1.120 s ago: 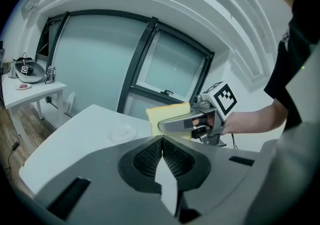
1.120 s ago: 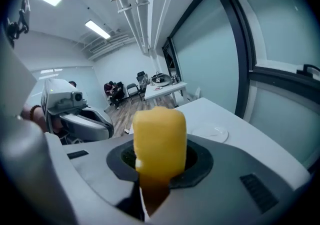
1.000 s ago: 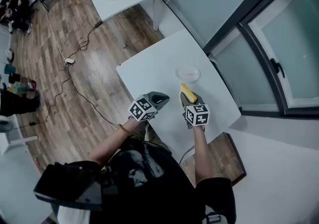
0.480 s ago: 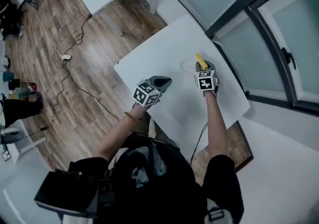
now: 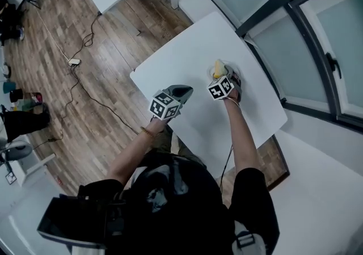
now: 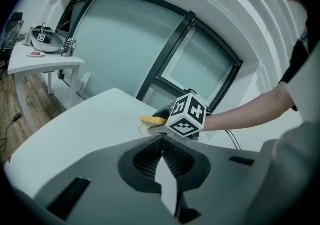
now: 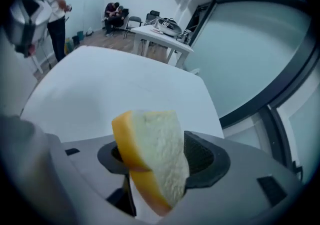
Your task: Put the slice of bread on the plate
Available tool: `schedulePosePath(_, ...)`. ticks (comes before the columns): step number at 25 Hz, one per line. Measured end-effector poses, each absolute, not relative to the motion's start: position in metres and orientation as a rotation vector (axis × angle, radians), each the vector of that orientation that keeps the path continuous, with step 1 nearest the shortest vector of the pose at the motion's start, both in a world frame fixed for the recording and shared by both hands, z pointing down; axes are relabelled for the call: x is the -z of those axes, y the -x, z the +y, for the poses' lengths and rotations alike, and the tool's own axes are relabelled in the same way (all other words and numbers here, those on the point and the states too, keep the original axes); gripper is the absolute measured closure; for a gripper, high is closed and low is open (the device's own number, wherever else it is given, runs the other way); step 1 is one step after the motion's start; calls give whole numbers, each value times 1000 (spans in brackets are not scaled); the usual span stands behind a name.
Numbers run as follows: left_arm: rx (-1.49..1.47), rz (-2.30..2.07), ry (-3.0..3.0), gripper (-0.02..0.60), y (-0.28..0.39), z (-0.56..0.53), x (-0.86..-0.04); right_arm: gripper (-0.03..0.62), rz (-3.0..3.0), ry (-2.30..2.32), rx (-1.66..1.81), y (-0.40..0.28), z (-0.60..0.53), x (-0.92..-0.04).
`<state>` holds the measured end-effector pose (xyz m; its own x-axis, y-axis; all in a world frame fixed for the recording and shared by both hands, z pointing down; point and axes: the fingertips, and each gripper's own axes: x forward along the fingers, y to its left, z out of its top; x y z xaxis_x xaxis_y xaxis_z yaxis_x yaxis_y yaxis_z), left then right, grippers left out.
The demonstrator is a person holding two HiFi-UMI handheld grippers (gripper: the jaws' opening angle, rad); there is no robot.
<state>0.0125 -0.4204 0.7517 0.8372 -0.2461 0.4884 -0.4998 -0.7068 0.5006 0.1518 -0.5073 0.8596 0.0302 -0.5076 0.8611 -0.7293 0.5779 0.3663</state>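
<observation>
Releasing the bread slice (image 7: 152,151) onto the plate (image 6: 141,130) now, right gripper (image 7: 160,161) jaws are opening around it, left gripper (image 6: 162,144) is idling closed and empty, next is backing out gently.

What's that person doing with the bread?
A person holds a tool in each hand over a white table. The right tool has a slice of bread between its jaws, right over the plate. Those jaws are opening, so the bread looks about to be let go onto the plate. The left tool is shut and empty, waiting nearby.
</observation>
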Motion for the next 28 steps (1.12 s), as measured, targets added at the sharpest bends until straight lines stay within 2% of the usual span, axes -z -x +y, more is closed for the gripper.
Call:
schedulePosePath(5,-492,-515,-2398,577,-30,-433,-745,205,-1772,-994,-432,-130,-478,-851)
schedulePosePath(9,-495,-471,-2421,577,-44,-428,-738,206,-1906,-1160,-670,-125,-455,-819)
schedulePosePath(13,-502,-427,-2449,577,-54,-413,-725,210,-2067,-1407,-762,-123,-416,-756)
schedulePosePath(17,-594,-419,-2573,577,-65,-391,-705,463,-2145,-1642,-780,-127,-370,-692)
schedulePosePath(20,-690,-435,-2708,577,-78,-375,-689,581,-2155,-1815,-734,-134,-343,-655)
schedulePosePath(28,-651,-335,-2811,577,-98,-342,-644,583,-2172,-1908,-710,-122,-309,-627)
